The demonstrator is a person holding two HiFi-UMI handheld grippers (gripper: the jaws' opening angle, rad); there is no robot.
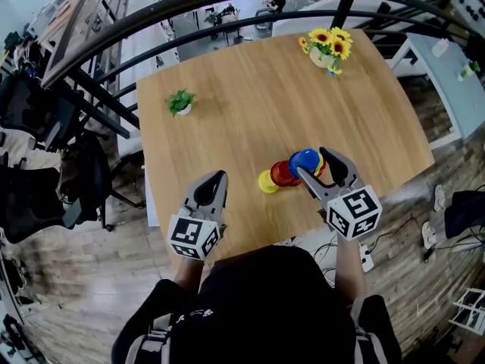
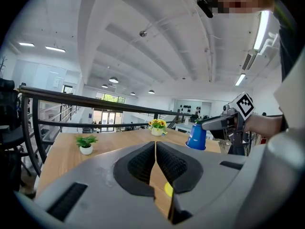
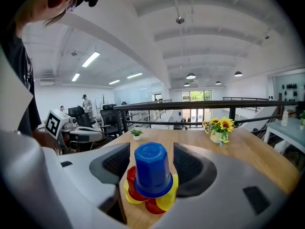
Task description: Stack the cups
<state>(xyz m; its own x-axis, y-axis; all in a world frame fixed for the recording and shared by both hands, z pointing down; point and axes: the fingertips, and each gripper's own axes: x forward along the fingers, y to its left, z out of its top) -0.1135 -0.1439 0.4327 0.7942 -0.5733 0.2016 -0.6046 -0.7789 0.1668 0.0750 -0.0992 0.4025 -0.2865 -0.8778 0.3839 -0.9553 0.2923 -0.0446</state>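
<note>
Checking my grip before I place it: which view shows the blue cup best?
The right gripper view: the blue cup sits upside down, large, between the right gripper's jaws, above the red cups and yellow cups. The head view shows only its base from above; the left gripper view shows it small, side-on.

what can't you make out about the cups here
Right gripper view: the blue cup held in the right tool covers most of the cup pile; its count is unclear.
Head view: that tool and cup hide the pile's right side.
Left gripper view: the left tool hides all but a sliver of a yellow cup.
</note>
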